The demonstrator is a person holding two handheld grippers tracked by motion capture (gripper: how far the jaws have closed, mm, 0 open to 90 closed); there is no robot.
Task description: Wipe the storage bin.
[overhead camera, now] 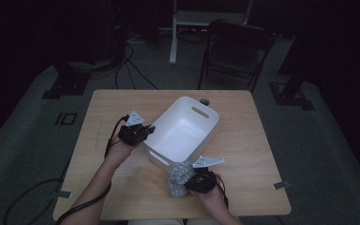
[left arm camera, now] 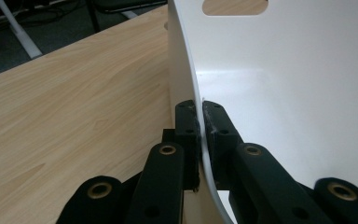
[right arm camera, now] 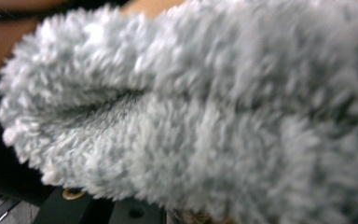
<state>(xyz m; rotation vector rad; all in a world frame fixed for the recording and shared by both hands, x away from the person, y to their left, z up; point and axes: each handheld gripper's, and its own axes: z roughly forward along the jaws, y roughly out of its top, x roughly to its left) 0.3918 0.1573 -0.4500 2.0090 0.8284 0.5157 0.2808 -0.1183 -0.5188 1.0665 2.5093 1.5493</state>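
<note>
The left gripper [overhead camera: 146, 130] is clamping its jaws tight on the rim of the white plastic bin [overhead camera: 180, 123], which is sitting at the middle of the wooden table [overhead camera: 243, 140]. Just beside the bin's near corner, the right gripper [overhead camera: 183, 179] is pinching a fluffy grey cloth [overhead camera: 177, 178], holding it against the tabletop.

Left tool [overhead camera: 146, 130] is clamped tight with its forearm angled inward; right tool [overhead camera: 187, 180] points up-left, gripping.
</note>
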